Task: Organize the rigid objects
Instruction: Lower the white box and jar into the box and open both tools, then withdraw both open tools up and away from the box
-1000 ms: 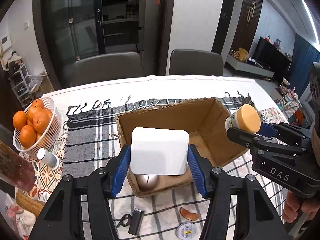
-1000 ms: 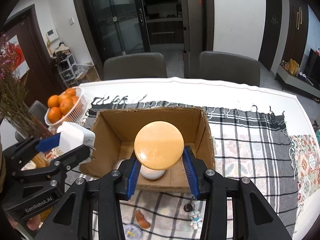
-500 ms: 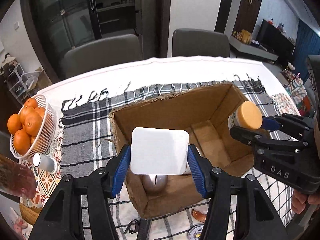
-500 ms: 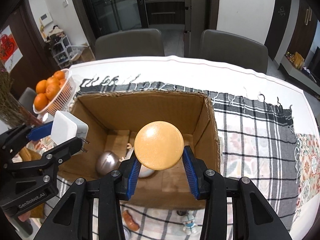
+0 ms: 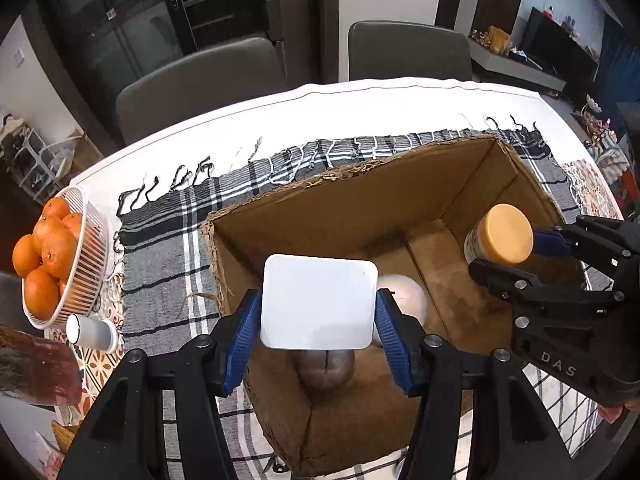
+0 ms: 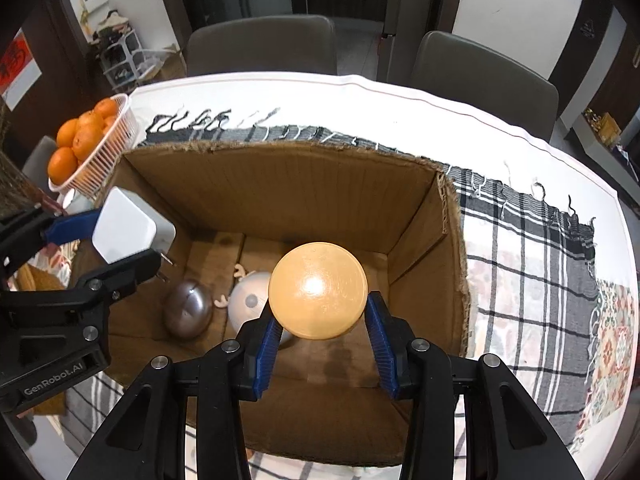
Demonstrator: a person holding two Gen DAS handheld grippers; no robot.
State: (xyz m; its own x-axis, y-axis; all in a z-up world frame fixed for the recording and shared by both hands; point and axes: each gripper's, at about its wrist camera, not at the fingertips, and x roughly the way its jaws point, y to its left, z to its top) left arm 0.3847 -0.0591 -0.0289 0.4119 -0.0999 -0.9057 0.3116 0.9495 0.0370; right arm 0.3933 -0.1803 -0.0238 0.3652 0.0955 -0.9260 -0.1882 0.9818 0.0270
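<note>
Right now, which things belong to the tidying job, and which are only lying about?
Job: cardboard box; white charger in left gripper; yellow-lidded jar in right gripper; silver mouse in the box.

Lying about: orange basket; checked cloth; chairs.

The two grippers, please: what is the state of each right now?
Left gripper: closed on the white charger.
Right gripper: closed on the yellow-lidded jar.

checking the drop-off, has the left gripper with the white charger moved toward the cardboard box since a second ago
Yes. The left gripper with the white charger has come forward and down over the cardboard box, whose open interior now lies beneath it.
</note>
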